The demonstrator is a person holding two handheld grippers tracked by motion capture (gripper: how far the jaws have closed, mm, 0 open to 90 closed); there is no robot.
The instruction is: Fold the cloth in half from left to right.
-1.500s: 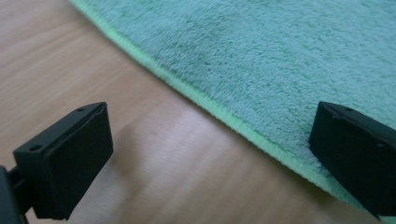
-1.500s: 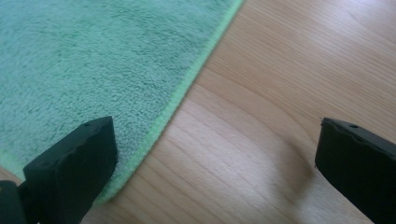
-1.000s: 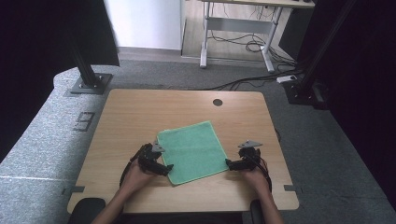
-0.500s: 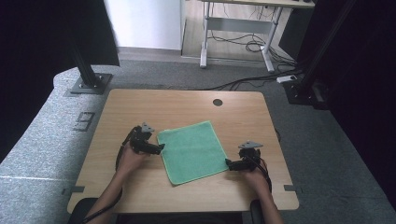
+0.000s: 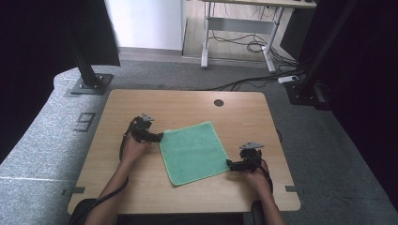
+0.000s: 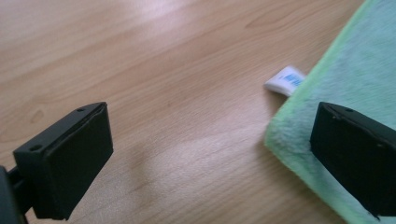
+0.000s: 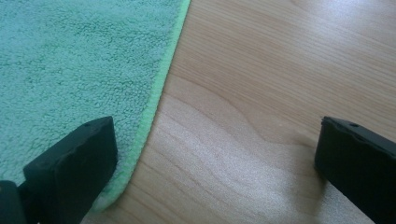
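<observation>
Wooden counter sitting on grey carpet, desk legs and cables behind. Left claw is hovering at the cloth's far-left corner, jaws released and spread wide; in the left gripper view that corner is lying just inside the right-hand jaw, white label poking out beside the hem. Green cloth is lying flat mid-counter, turned slightly askew, between both hands. Right claw is sitting at the near-right corner, also released, one jaw over the cloth edge, the other over bare wood. Each claw is bracketing its own corner, diagonally opposite; closing on the corners looks like the next move.
</observation>
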